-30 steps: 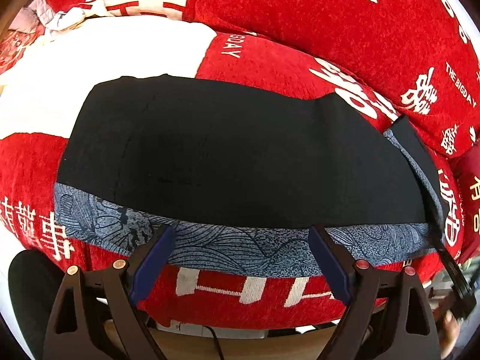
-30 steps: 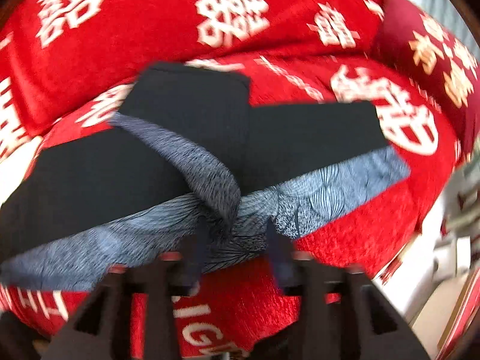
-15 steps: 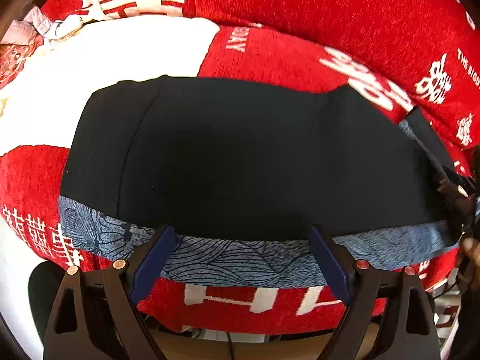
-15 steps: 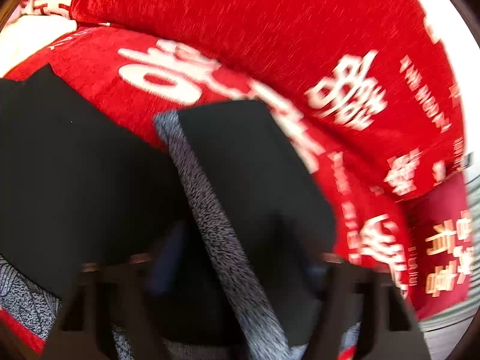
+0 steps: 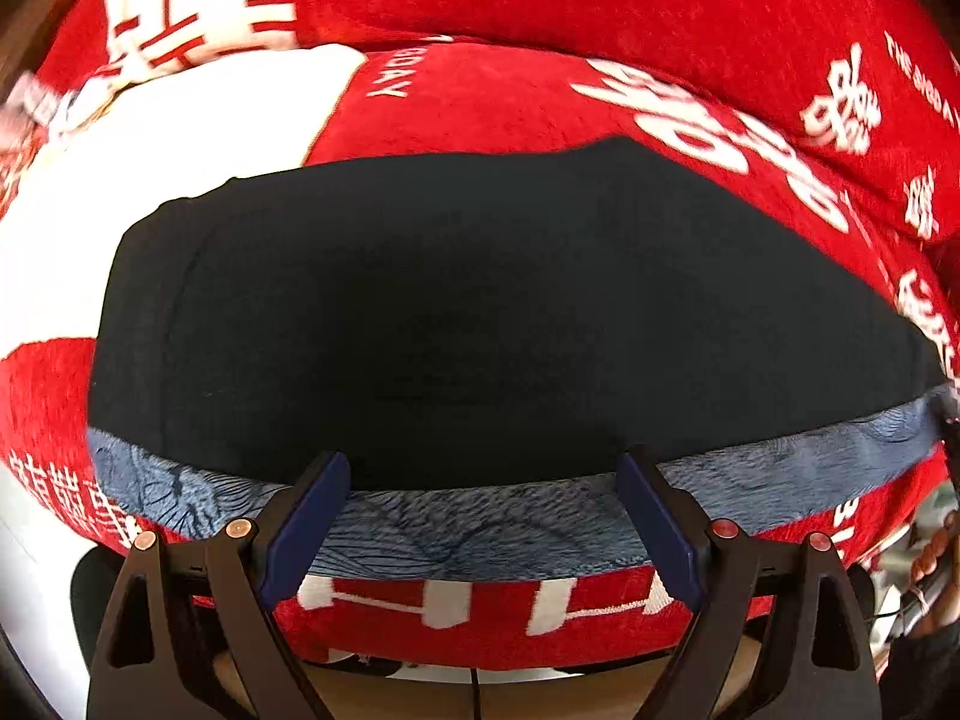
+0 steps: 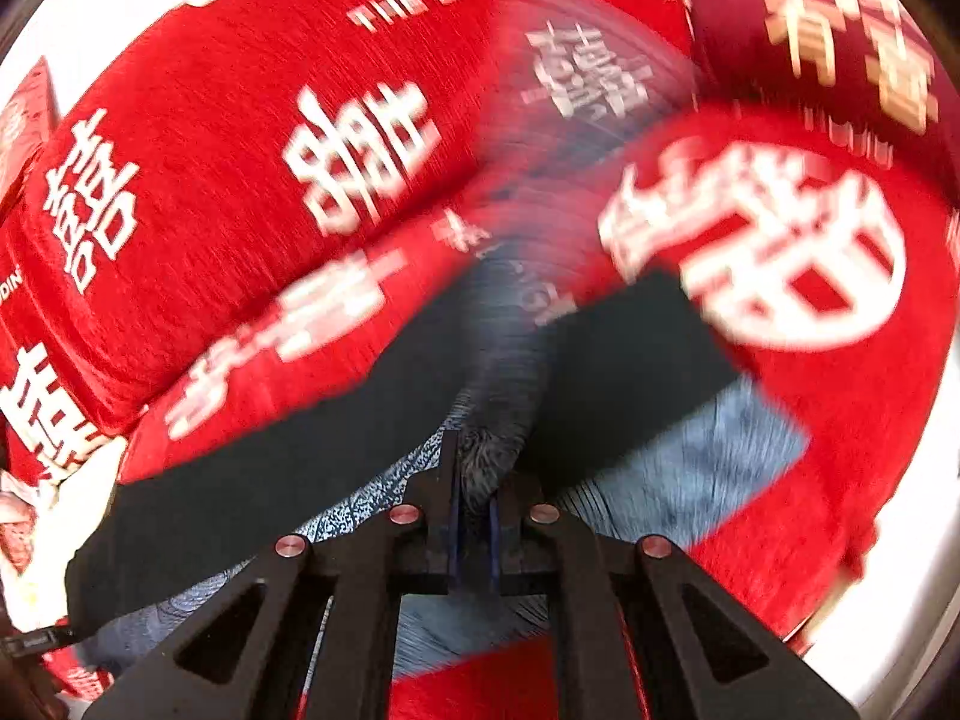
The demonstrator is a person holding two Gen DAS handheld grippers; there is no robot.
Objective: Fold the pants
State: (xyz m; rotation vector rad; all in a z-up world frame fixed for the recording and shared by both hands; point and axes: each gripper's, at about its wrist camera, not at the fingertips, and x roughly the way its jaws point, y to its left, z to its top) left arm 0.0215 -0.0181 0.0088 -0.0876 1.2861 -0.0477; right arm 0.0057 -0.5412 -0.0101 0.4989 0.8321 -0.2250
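Black pants (image 5: 492, 312) lay flat on the red sofa cover (image 5: 540, 96), barely folded; right gripper (image 6: 474, 540) had just closed its jaws on the patterned band (image 6: 504, 420), left gripper (image 5: 486, 522) hung wide open, empty

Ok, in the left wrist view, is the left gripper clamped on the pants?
No, the left gripper stands wide open above the blue band of the pants, its pads apart and pinching no cloth.

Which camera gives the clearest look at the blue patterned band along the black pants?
The left wrist view: the blue patterned band runs sharp across the black pants. The right wrist view shows it blurred, bunched in the shut right gripper.
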